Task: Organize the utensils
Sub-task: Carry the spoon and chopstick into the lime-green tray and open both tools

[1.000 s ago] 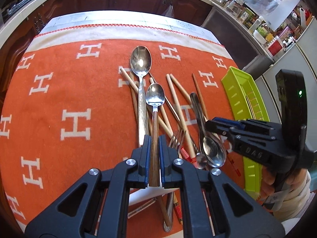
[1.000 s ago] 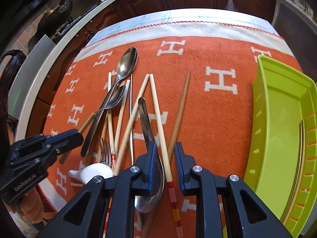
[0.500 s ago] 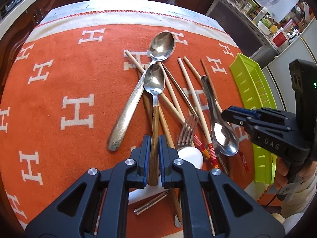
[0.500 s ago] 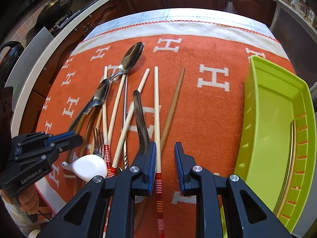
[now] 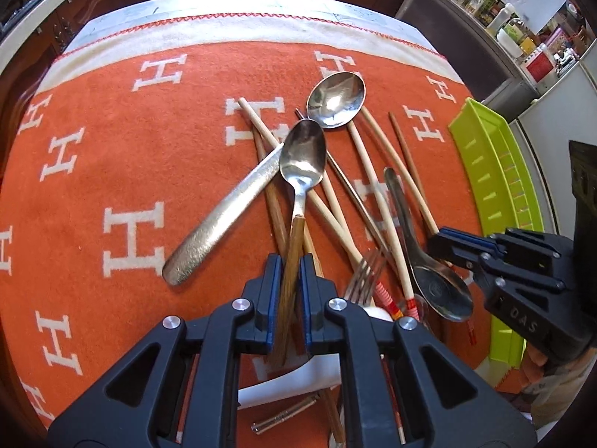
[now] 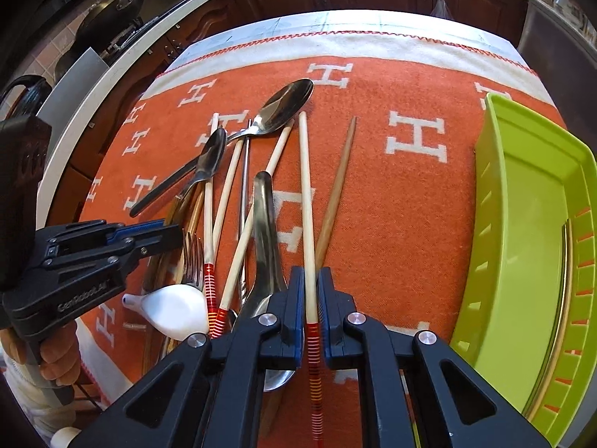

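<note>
A pile of utensils lies on the orange cloth [image 5: 112,156]: pale chopsticks, a fork [image 5: 367,272], a dark steel spoon [image 5: 440,287] and a big silver spoon [image 5: 337,99]. My left gripper [image 5: 289,276] is shut on the wooden handle of a small spoon [image 5: 302,156], whose bowl rests over the pile. My right gripper [image 6: 310,291] is closing its jaws, and the pads press a pale chopstick [image 6: 306,205] just above its red-striped end. Each gripper shows in the other's view: the right gripper [image 5: 444,239] at the right, the left gripper [image 6: 175,237] at the left.
A lime-green tray [image 6: 530,242] lies along the cloth's right side, also seen as the tray [image 5: 496,194] in the left wrist view. A white ceramic spoon [image 6: 175,308] lies near the front edge. Dark cabinets and cluttered counters ring the table.
The right jaws have shut onto the striped chopstick that lay between them. The left gripper shifted with its wooden-handled spoon, and the big silver spoon's handle has swung out to the left.
</note>
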`<state>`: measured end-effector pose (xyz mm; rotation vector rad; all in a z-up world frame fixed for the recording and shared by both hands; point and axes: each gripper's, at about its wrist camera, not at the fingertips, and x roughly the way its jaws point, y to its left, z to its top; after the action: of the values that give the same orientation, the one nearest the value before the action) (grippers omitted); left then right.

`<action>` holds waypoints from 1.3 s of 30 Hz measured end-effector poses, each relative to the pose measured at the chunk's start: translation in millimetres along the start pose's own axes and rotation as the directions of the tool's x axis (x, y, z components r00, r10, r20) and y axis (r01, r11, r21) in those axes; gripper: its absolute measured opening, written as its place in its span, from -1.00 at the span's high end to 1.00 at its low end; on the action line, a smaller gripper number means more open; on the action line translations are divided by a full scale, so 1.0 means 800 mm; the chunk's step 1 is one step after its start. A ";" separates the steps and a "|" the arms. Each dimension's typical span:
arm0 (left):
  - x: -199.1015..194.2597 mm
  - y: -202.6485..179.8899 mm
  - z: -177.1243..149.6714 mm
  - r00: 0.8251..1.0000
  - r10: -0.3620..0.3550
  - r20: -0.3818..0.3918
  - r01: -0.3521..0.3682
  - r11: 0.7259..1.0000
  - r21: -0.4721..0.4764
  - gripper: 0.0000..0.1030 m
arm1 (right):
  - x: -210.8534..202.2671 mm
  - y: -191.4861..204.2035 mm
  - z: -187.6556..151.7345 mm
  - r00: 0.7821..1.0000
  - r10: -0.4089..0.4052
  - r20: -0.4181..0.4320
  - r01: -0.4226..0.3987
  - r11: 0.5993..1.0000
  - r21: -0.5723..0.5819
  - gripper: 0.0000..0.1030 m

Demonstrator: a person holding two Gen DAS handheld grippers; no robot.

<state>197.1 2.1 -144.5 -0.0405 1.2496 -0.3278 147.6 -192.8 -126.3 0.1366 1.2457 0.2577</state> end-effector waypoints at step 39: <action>-0.137 -0.175 -0.022 0.966 -0.093 0.241 0.069 0.992 0.106 0.91 | -0.172 -0.123 -0.079 0.969 0.051 0.242 -0.116 0.958 0.261 0.90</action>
<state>119.3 -99.8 -19.8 -0.0482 0.9869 -0.4404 58.9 -326.6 -43.5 0.4478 1.0371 0.1366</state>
